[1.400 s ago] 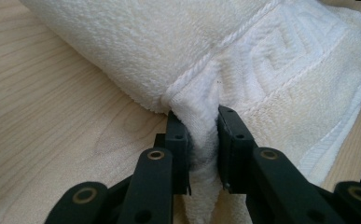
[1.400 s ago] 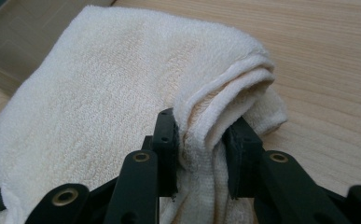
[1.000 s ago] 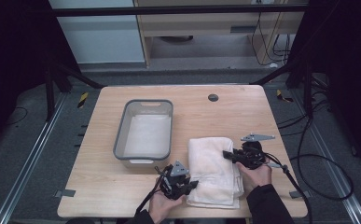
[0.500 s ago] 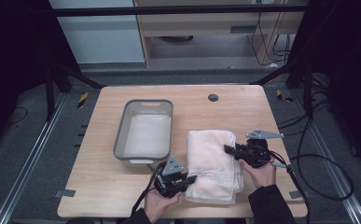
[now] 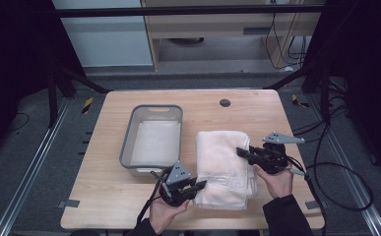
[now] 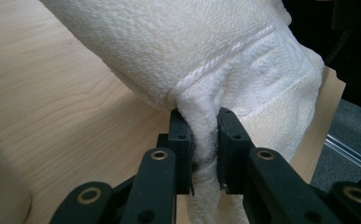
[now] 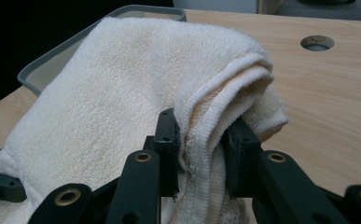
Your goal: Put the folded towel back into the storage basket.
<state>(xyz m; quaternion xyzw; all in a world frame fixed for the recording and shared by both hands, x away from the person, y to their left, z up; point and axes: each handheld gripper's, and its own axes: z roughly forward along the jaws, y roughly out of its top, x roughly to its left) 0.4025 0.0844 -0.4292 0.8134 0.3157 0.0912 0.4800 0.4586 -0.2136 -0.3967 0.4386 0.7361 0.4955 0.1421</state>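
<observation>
High view: folded cream terry-cloth towel point(image 5: 225, 167) lies on the light wooden surface point(image 5: 104, 196), just right of the grey plastic rectangular basin point(image 5: 151, 139), touching or nearly touching its near corner. My left gripper point(image 5: 199, 185) is at the towel's near-left corner; my right gripper point(image 5: 240, 152) is at its right edge, further back.

Left gripper view: my jaws are nearly closed, pinching a hemmed fold of towel point(image 6: 206, 140) at the corner, cloth bunched between them. Right gripper view: jaws partly closed on a thick stack of folded layers point(image 7: 201, 135), so they sit wider apart.

Handling judgement: soft, limp, light, not fragile, not slippery; the pile grips well. It will sag and unfold between the two holds if lifted, and stacked layers may slip apart. The best holds are hems and folded edges, catching all layers, with the grippers well apart as they are.
</observation>
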